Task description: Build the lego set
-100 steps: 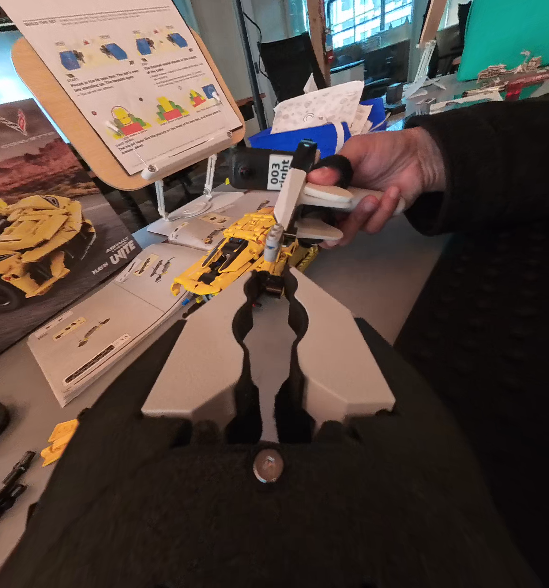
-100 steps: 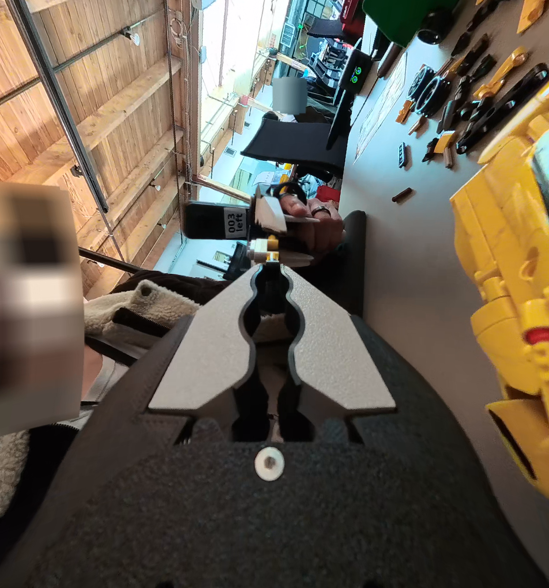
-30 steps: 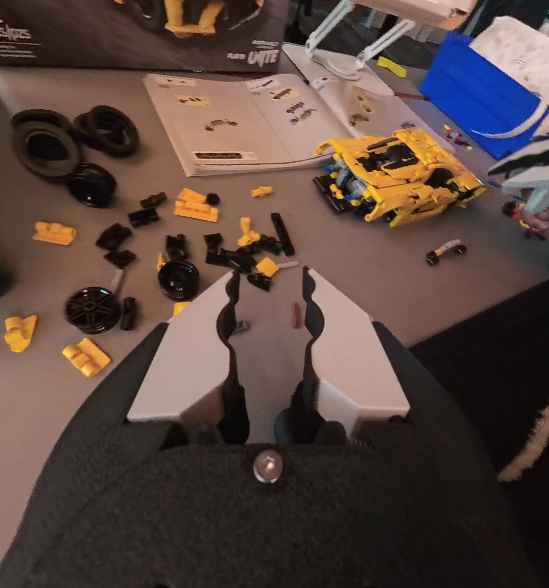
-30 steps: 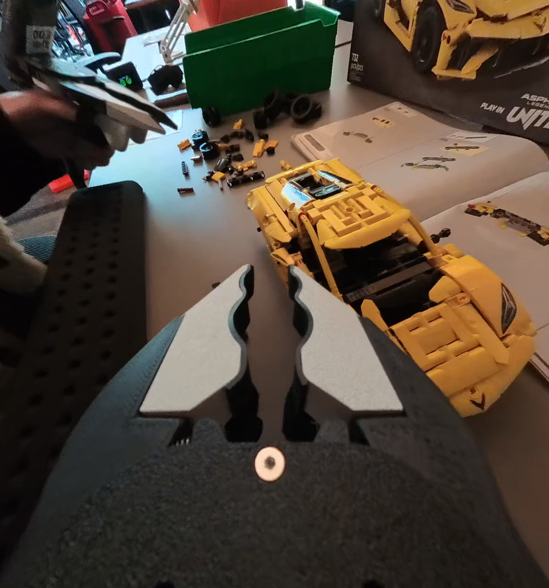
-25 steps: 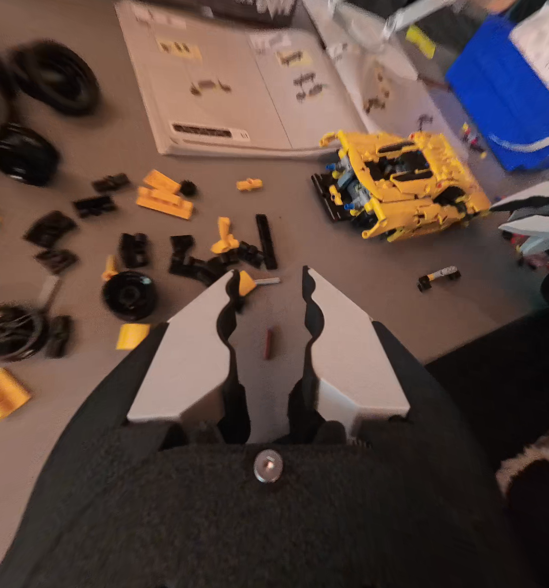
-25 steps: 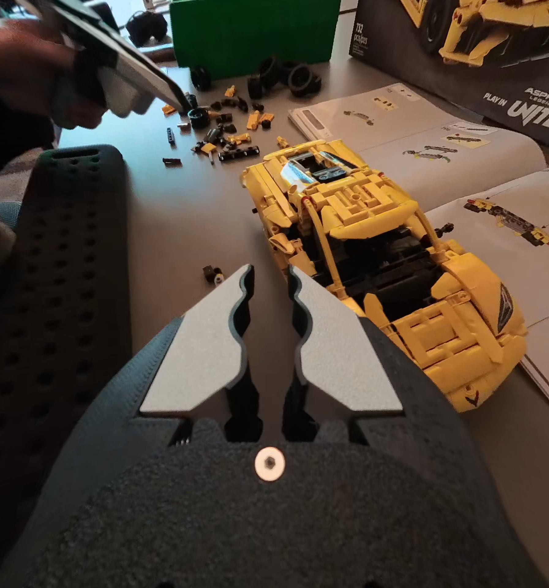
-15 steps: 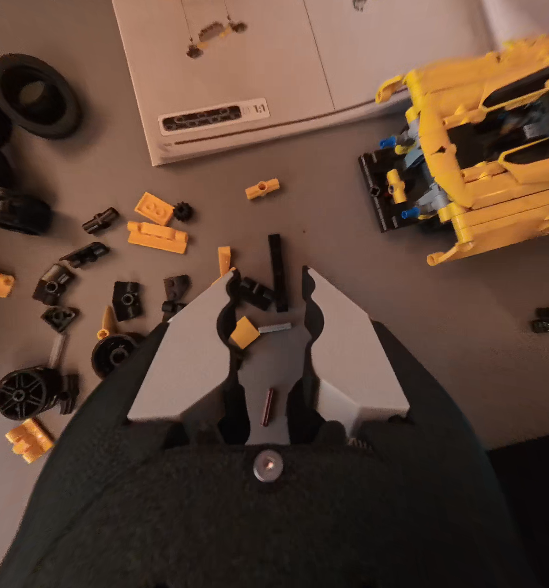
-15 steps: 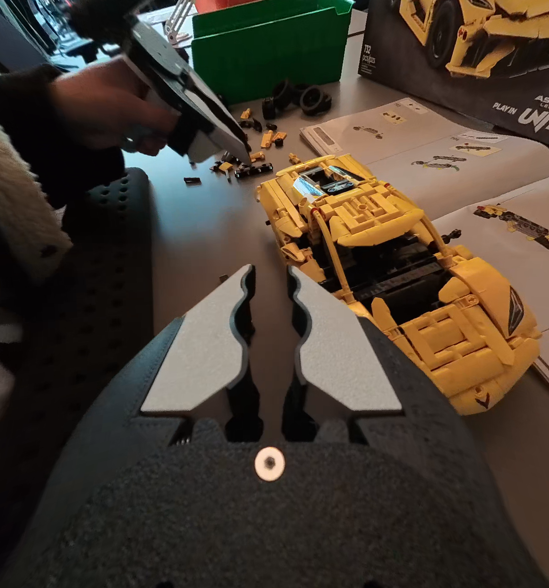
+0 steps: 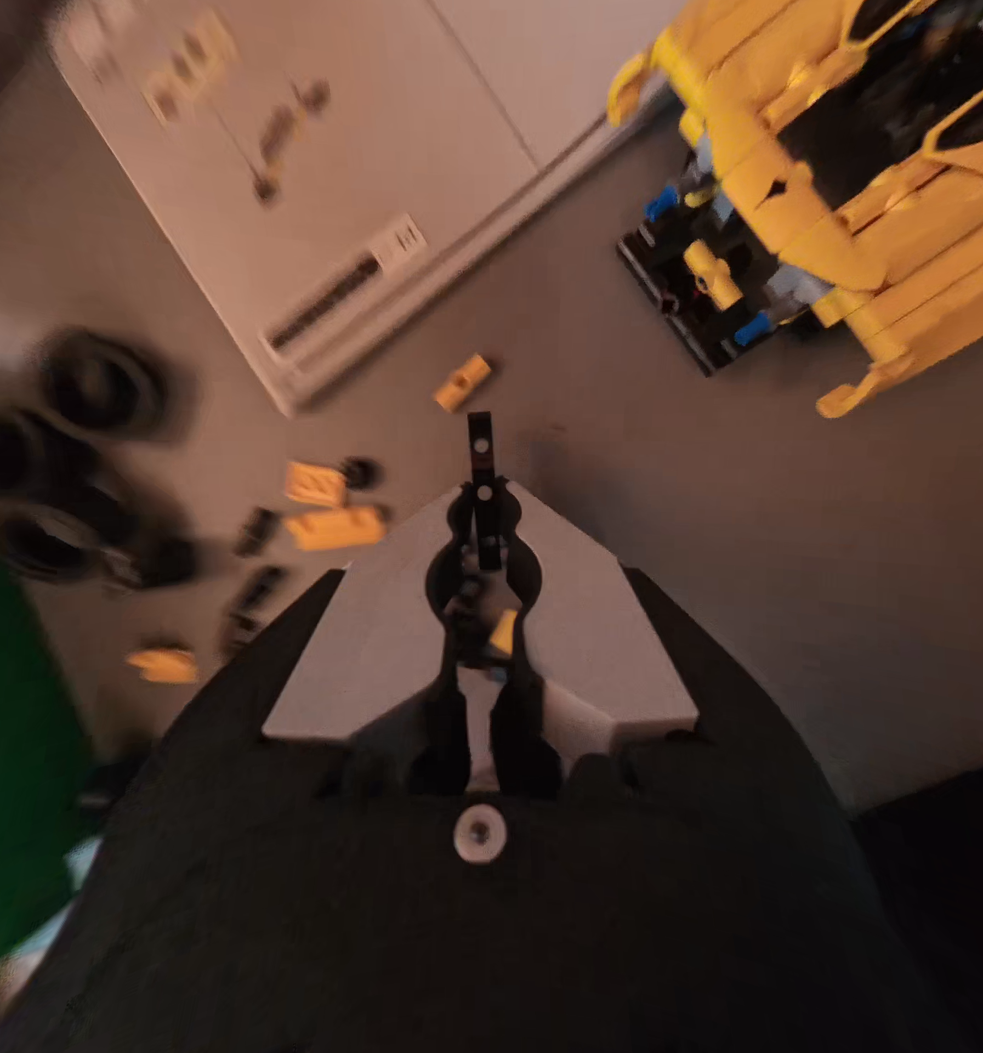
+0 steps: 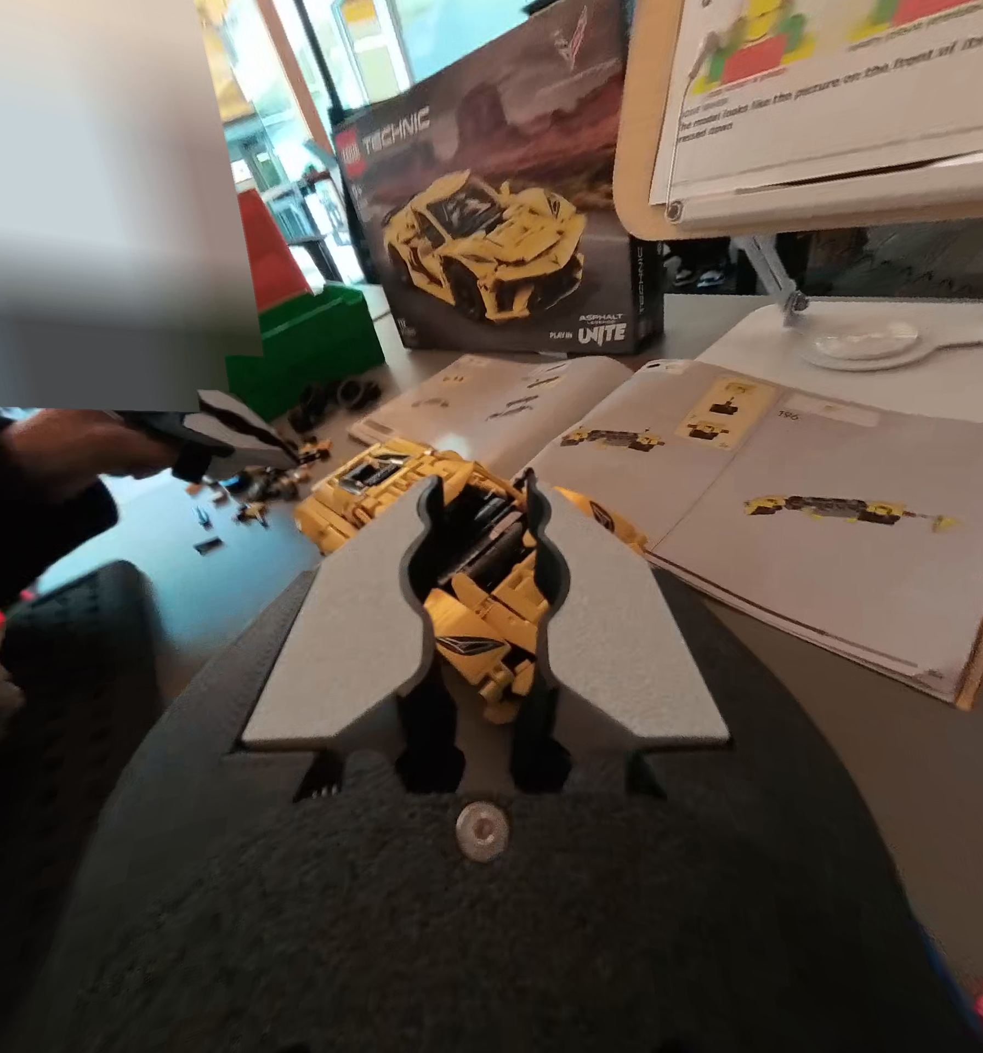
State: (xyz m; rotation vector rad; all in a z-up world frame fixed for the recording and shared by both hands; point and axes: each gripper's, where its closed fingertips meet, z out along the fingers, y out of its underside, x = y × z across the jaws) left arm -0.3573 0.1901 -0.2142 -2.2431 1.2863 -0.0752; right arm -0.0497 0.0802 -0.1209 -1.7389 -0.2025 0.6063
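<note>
Risks first. Left gripper [image 9: 484, 501] pinching a thin black beam [image 9: 482, 456] near one end only, jaws nearly closed on it, most of the beam sticking out past the tips. Likely pivoting or slipping under any side load when pressing into the build. Frame blurring heavily, so exact bite depth not readable. Loose parts sitting right below: yellow connector [image 9: 463, 382], yellow bricks [image 9: 329, 527], tyres [image 9: 96, 387]. Sweeping low risking scattering them.

Right gripper [image 10: 480, 501] hanging over the nose of the car [image 10: 477, 621], jaws parted moderately, holding nothing. Not bracing the car yet; pushing the beam in without a brace probably sliding the car across the counter [image 9: 705, 541] or popping a panel loose. Clamping too hard on bodywork also risking detaching panels.

Car: yellow body, mostly assembled, black interior showing through the open top, dark headlight insets at the front. In the left view, rear end [image 9: 705, 296] exposed with black frame, blue pins and a yellow connector visible, no wheels seen fitted there. Sitting on the counter partly against the open manual [image 10: 762, 501], well right of the loose parts pile. Box [image 10: 494, 239] standing behind; green bin [image 10: 312, 347] off to the left.
</note>
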